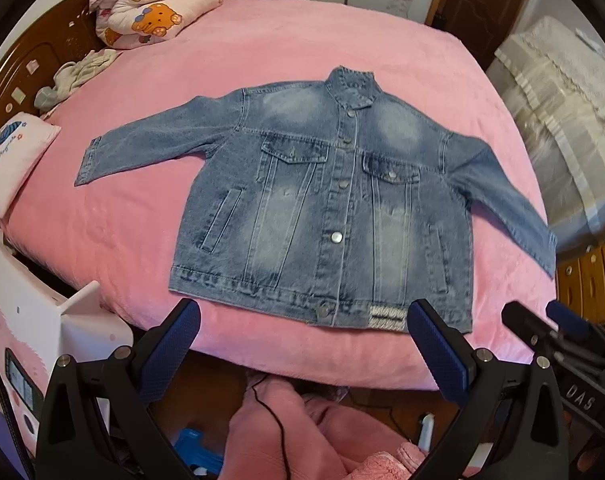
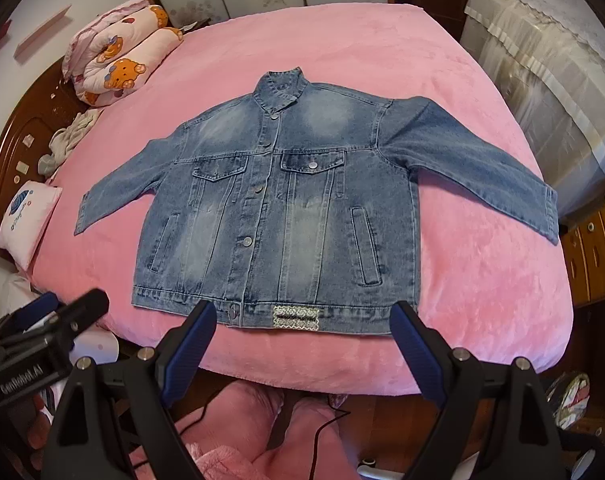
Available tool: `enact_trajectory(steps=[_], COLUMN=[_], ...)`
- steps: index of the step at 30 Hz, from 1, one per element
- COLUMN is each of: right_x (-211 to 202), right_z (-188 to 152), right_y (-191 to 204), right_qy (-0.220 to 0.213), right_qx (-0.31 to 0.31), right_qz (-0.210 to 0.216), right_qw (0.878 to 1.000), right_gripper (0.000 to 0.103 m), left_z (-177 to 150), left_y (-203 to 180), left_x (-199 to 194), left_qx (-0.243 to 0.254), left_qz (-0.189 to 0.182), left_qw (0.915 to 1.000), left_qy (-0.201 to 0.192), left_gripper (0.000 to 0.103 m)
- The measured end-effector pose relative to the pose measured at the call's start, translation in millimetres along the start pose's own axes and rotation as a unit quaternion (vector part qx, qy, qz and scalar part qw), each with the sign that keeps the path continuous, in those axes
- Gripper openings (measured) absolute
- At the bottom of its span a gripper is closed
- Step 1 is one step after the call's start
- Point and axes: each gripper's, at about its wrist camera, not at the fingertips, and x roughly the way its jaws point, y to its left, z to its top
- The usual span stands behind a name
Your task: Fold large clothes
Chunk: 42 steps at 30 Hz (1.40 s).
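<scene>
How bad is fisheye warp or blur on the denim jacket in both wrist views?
Left wrist: blue denim jacket sharp and evenly lit, pink bedspread bulging barrel-like, black vignette at corners. Right wrist: jacket equally sharp, bed edges curved, no glare; furniture at the rim smeared.

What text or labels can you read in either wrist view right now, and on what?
"DAS": on the right claw's black body, left wrist view.
"GenRobot.AI": on the left claw's black body, right wrist view.
Small pink pillow: script under its picture, too blurred to read.
Denim jacket: silver hem patch, no readable lettering.
</scene>
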Motion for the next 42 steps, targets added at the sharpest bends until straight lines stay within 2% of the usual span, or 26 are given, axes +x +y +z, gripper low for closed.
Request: enact_trajectory(steps=[8,10,14,19,23,26,31,33,37,42], right_x=[2,7,23,46,76,97,144,162,199,245], right_z=[14,17,28,45,61,74,102,111,120,121], right_y=[7,15,31,63,109,144,220,246,293,343], right_qy=[-0.014,-0.009,-0.005,-0.011,0.002,0.009,0.002,-0.003,0.003,0.008], right_qx=[-0.023,-0.03,-0.033,-0.029,-0.034,-0.032,-0.054,-0.061,-0.091,-0.132], right_qz=[-0.01,-0.017,-0.031,-0.049,-0.062,-0.042,-0.05,-0.052,-0.054,-0.055], right_qw=[1.0,0.999,0.999,0.998,0.997,0.999,0.997,0.997,0.994,0.99], right_gripper=[0.089,0.082,0.078,0.078,0.076,0.076,0.076,0.076,0.076,0.076], left_z=[17,25,40,63,84,101,118,123,134,145], left_y=[16,28,68,144,210,262,344,368,413,467], left_x=[10,16,29,47,66,84,125,142,180,225], left_qx=[-0.043,-0.059,-0.112,-0.149,-0.172,-0.188,-0.24,-0.248,-0.268,-0.308], left_qz=[-0.015,-0.009,0.012,0.004,-0.014,-0.009,-0.012,-0.008,0.002,-0.011], left_qw=[0.9989,0.9982,0.9936,0.9887,0.9846,0.9813,0.9667,0.964,0.9578,0.9476], left_qy=[0.001,0.005,0.002,0.016,0.027,0.042,0.087,0.097,0.105,0.082], left_gripper=[0.103,0.103,0.102,0.103,0.102,0.102,0.102,0.102,0.102,0.102])
